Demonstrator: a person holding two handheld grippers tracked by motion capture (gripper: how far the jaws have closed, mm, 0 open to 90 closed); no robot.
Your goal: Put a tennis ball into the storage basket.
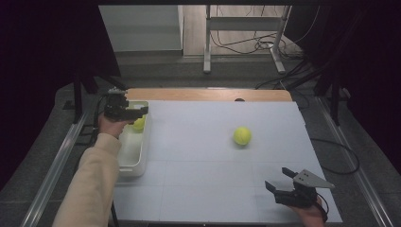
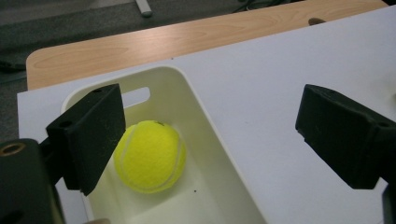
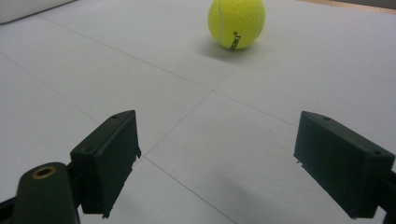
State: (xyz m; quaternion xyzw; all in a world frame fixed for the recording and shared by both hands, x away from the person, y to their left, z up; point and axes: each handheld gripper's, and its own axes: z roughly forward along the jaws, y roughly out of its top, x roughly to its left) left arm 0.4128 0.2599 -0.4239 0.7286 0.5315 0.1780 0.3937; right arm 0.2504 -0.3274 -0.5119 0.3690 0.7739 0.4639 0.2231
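White plastic bin (image 1: 134, 163) at our table's left edge holds one yellow-green felt tennis ball (image 2: 150, 156); our left gripper (image 2: 210, 140) hovers above it, jaws wide and empty. A second tennis ball (image 1: 242, 135) lies mid-table, ahead of our gaping right gripper (image 1: 280, 178).

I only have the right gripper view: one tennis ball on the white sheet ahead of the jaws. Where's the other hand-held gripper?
Observer: The left hand-held gripper hangs over the white bin at the table's left edge, jaws open.
Operator: Anything in that bin?
Observer: Yes, a second tennis ball lies on the bin floor, free of the jaws.
Operator: Where's my ball relative to the bin?
Observer: In the high view, your ball sits on the sheet right of the bin, with bare sheet between them, up the table from the right hand-held gripper, whose jaws are open.
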